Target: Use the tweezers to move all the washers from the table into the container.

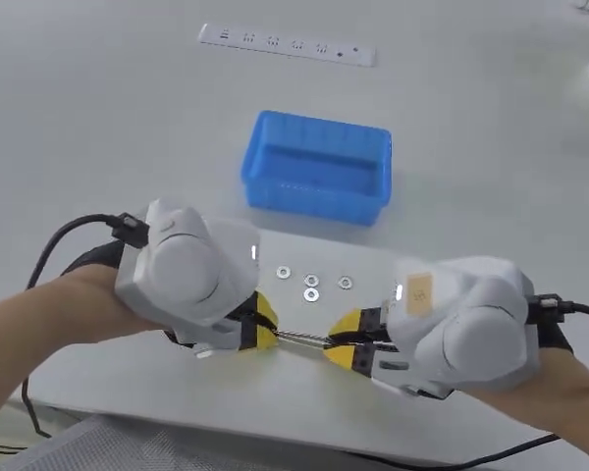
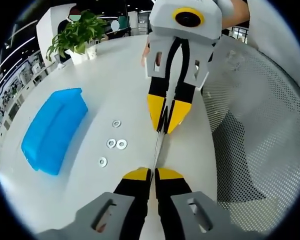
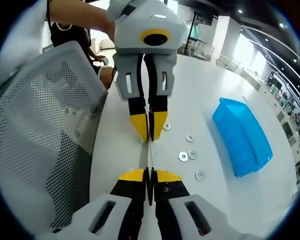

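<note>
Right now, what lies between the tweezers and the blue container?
Four washers on the white table, seen in the head view between the tweezers and the blue container; nothing else.

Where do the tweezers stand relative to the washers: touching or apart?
Apart. The left gripper view shows a strip of bare table between the tweezers and the nearest washer.
</note>
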